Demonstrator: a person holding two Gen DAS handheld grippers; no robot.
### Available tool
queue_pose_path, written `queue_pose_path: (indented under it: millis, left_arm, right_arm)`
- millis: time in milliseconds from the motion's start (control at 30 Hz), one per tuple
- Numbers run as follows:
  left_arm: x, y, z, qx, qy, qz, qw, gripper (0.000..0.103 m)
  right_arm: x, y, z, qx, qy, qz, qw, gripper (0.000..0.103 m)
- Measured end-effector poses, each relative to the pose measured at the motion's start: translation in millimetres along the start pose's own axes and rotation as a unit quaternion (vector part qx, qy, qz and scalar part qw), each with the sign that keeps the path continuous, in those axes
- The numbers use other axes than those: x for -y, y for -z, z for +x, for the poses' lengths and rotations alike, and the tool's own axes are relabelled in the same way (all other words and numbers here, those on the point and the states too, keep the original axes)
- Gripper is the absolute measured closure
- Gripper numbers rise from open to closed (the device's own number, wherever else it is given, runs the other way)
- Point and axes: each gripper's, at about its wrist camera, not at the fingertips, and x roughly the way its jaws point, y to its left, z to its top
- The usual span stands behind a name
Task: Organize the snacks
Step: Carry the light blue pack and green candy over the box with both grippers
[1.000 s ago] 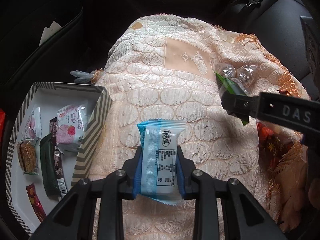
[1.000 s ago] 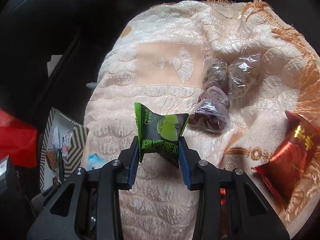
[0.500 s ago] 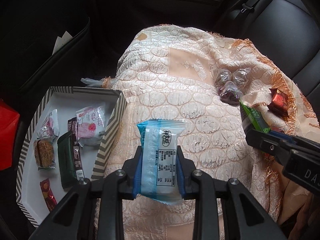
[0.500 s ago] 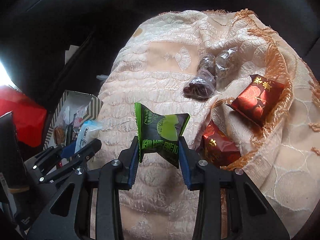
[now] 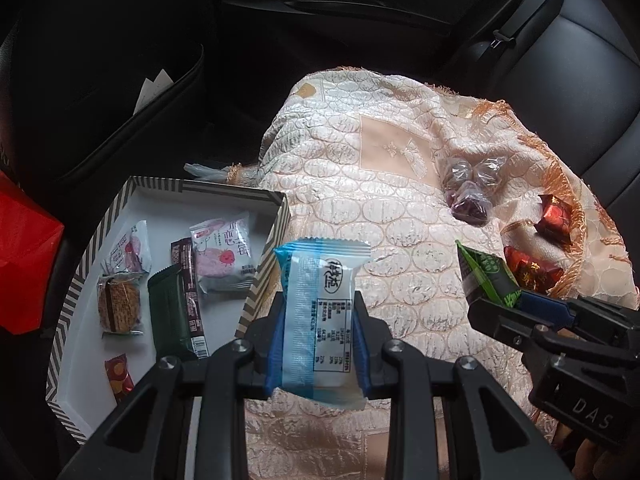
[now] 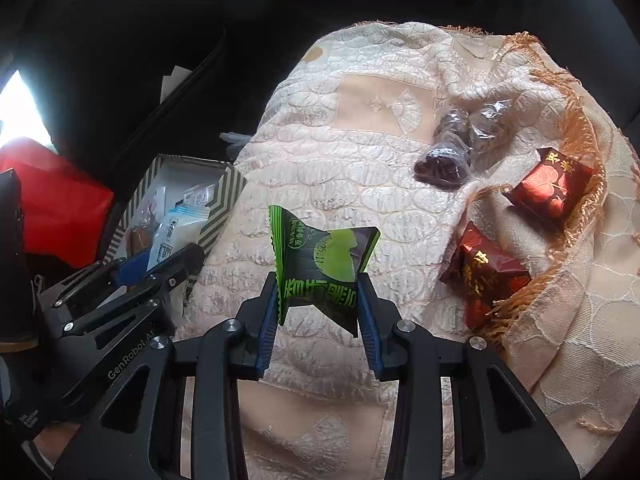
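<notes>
**Both grippers holding snacks over the cloth**

The left gripper (image 5: 318, 332) is clamping a blue-and-white packet (image 5: 320, 316) upright between its pads, above the cream embroidered cloth (image 5: 360, 208). To its left, the striped box (image 5: 262, 280) is sitting with several snacks inside. The right gripper (image 6: 320, 304) is pinching a green packet (image 6: 320, 268). Ahead and to its right, two red packets (image 6: 484, 272) and clear-wrapped dark sweets (image 6: 444, 160) are lying on the cloth.

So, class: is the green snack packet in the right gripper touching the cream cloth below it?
Apart. In the left wrist view the green packet, pinched by the right gripper, hangs lifted above the cream cloth, touched only by the pads.
</notes>
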Motion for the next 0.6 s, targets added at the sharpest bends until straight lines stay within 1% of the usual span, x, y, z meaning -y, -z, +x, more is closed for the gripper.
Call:
queue_pose_path:
  millis: [200, 600]
  left_arm:
    - [-15, 0, -3, 0.006, -0.007, -0.01, 0.9999, 0.072]
    - [-70, -1, -4, 0.009, -0.037, -0.049, 0.9981, 0.071]
  right_arm:
    - [-20, 1, 5, -0.008, -0.004, -0.022, 1.0, 0.068]
    - [-73, -9, 22, -0.021, -0.019, -0.073, 0.997, 0.068]
